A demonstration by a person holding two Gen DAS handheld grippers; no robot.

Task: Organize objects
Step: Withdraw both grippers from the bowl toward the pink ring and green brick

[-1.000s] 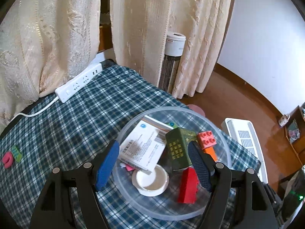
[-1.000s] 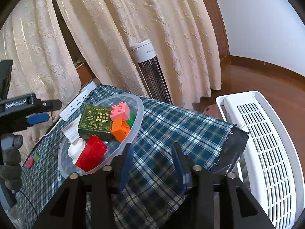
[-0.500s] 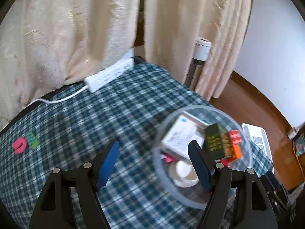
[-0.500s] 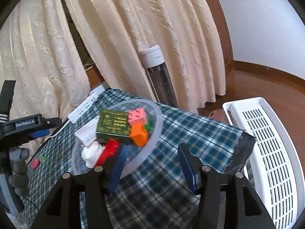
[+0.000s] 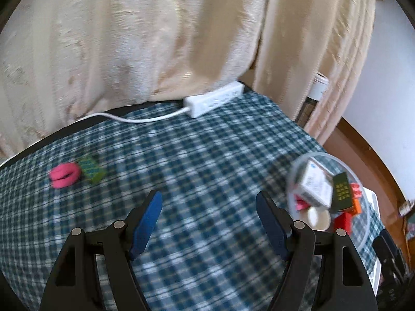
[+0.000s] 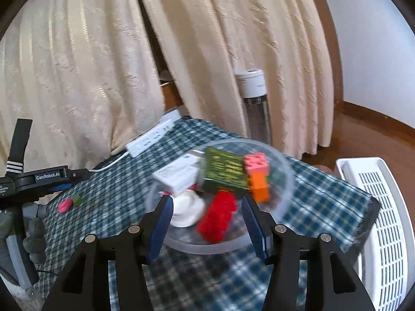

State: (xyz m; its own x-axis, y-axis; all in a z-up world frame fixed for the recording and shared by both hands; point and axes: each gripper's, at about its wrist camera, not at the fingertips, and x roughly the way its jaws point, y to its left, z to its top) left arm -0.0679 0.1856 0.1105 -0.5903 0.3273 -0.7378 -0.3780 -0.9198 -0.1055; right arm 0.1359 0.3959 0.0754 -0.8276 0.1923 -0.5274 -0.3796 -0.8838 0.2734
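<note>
Plaid tablecloth [image 5: 207,171]; cream curtains [image 5: 155,39], blurry.

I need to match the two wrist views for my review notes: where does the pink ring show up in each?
Left wrist: pink ring lies mid-left on the checked cloth, touching a small green block on its right.
Right wrist: pink ring sits far left, small, beside the same green block, just under the left gripper.
Shared landmark: the white power strip at the table's far edge by the curtain.
</note>
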